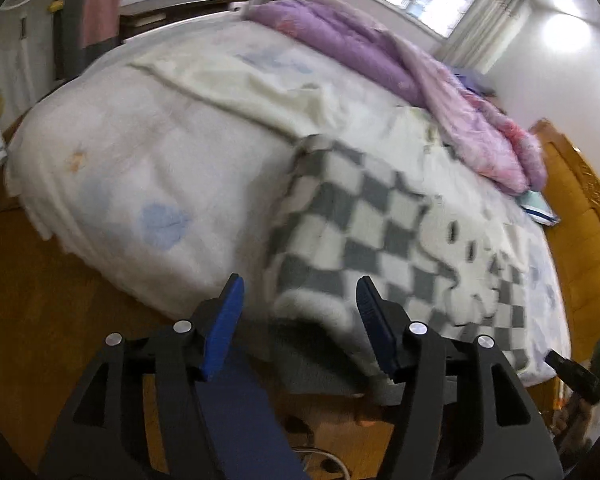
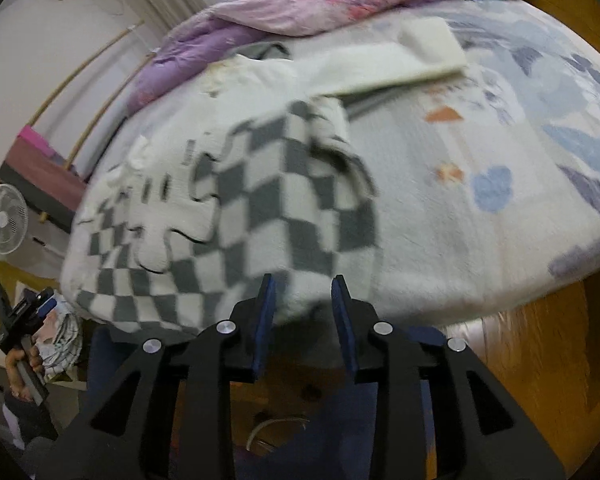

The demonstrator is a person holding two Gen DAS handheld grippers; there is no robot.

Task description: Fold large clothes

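A grey-and-white checkered fleece garment (image 1: 360, 224) (image 2: 244, 200) with a white cartoon figure lies flat on the bed, its hem at the near edge. A cream part (image 1: 240, 80) (image 2: 400, 64) stretches away from it across the sheet. My left gripper (image 1: 300, 284) hovers just off the garment's near corner, jaws wide open and empty. My right gripper (image 2: 303, 280) stands open with a narrower gap above the hem at the other corner; the pads do not press the cloth. In the right wrist view a hand holds the left gripper (image 2: 20, 312) at far left.
The bed (image 1: 140, 152) (image 2: 460, 220) carries a white sheet with blue shapes. A purple and pink quilt (image 1: 440, 80) (image 2: 320, 4) is bunched along the far side. A wooden headboard (image 1: 572, 208), a fan (image 2: 4, 220) and wooden floor (image 1: 40, 320) surround it.
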